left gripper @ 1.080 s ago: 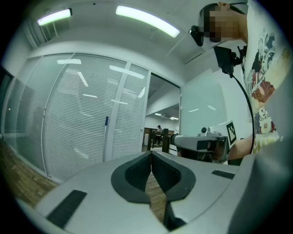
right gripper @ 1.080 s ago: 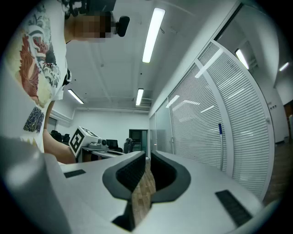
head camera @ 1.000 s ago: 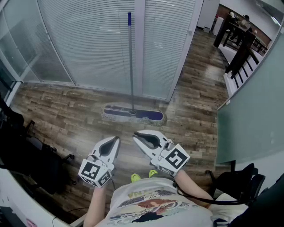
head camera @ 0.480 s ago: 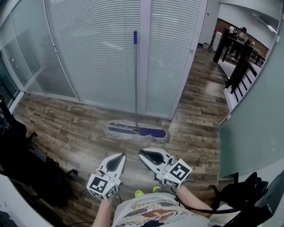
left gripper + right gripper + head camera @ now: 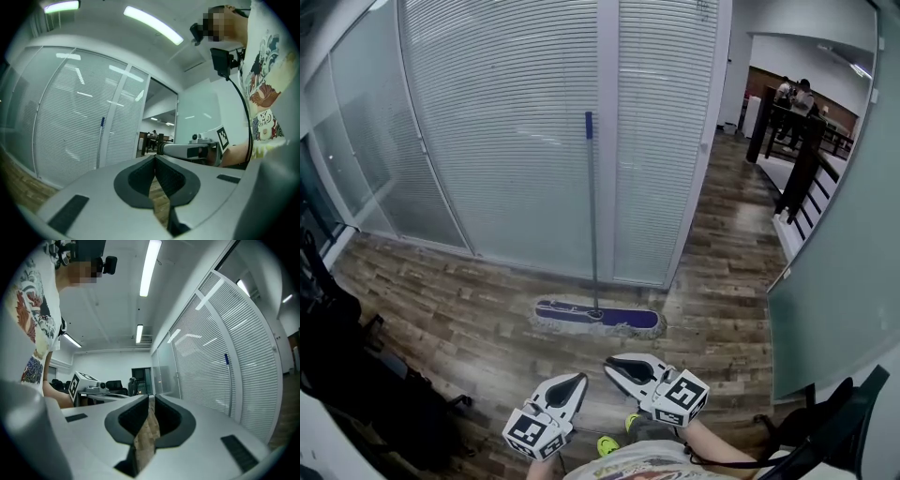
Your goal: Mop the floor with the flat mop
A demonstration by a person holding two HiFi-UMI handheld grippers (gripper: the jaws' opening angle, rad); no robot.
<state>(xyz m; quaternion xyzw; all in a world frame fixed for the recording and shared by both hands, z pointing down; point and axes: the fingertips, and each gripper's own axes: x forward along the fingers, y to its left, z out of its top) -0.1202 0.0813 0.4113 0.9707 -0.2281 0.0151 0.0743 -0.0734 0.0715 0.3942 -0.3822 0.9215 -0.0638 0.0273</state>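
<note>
- One flat mop with a blue pad and a thin silver pole (image 5: 592,225) stands ahead of the person. Its head lies flat on the brown wood-plank floor (image 5: 459,300), and its blue-tipped pole rises upright against the glass partition with white slatted blinds (image 5: 506,141).
- Two grippers are held low and side by side, both pointing level toward the mop and well short of it.
- The left gripper (image 5: 579,378) has its jaws pressed together with nothing between them; only floor shows through the slit behind the pads.
- The right gripper (image 5: 609,362) is likewise closed on nothing. Its tip sits a little nearer the mop head than the left one's.
- A strip of bare planks runs between the gripper tips and the mop head, giving open room straight ahead.
- The left edge is crowded by dark office chairs (image 5: 356,375).
- The right is bounded by a frosted glass wall (image 5: 834,281).
- Between the partition's corner and that wall, the floor continues into a corridor past a black railing (image 5: 802,159).
- Far down the corridor stand people (image 5: 795,91) — perhaps two, too small to count surely.
</note>
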